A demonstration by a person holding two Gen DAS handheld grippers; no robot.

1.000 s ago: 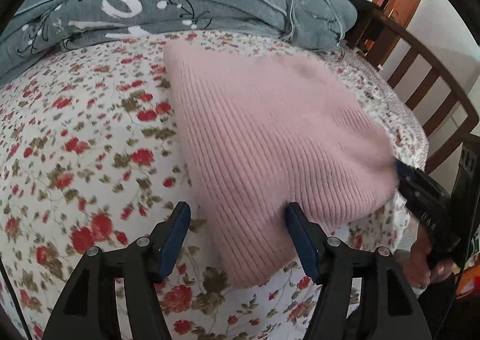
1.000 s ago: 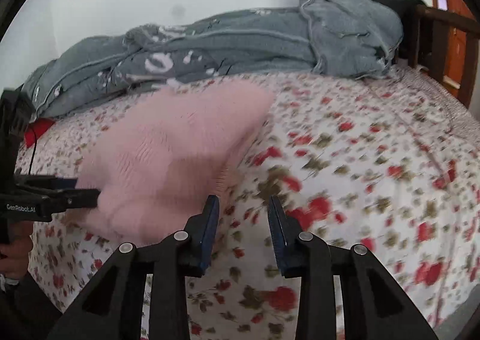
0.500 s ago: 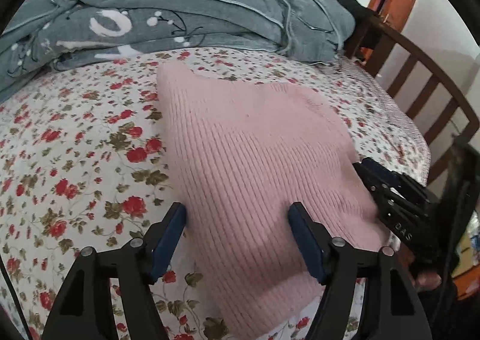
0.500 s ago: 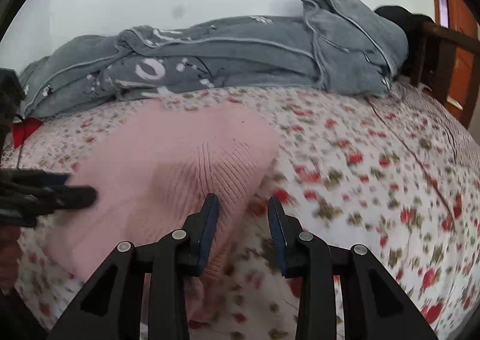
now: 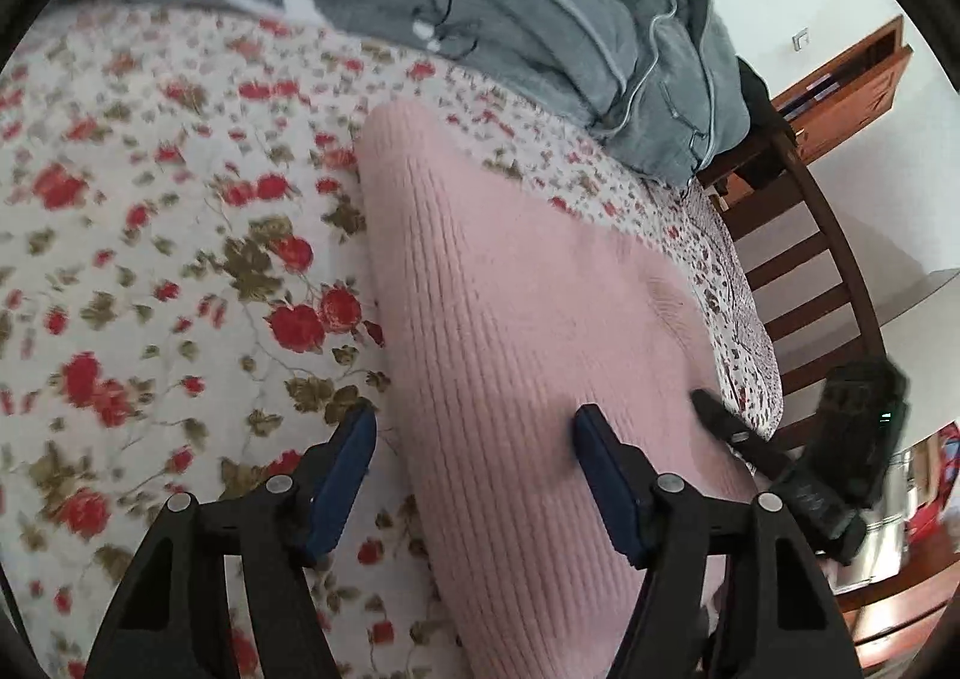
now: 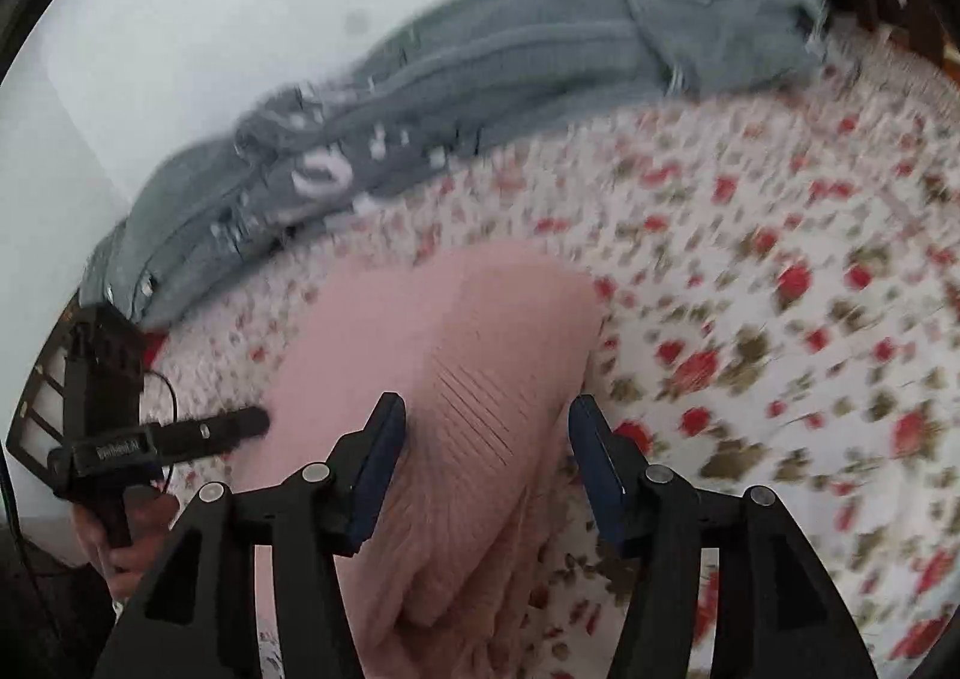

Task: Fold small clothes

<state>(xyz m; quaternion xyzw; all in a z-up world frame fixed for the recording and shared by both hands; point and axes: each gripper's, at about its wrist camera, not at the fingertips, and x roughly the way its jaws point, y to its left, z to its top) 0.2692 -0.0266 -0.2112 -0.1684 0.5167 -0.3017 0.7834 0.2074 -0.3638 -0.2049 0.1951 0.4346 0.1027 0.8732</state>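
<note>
Pink and ribbed, the knitted garment [image 5: 516,355] lies flat on the floral bedsheet [image 5: 150,259], its fine ribs running lengthwise toward the crumpled grey blanket [image 5: 492,1] at the far side of the bed. Its far end tapers to a rounded corner; the near end hangs toward the bed's edge, where the right wrist view shows soft rolled layers [image 6: 456,577], possibly a fold, though motion blur makes that hard to judge. The left gripper [image 5: 474,475] has its jaws spread wide, one finger above the sheet and the other above the knit, holding nothing. The right gripper [image 6: 486,469] is also spread, straddling the garment's near portion without pinching it. A wooden bed frame [image 5: 804,271] stands beyond the mattress.
</note>
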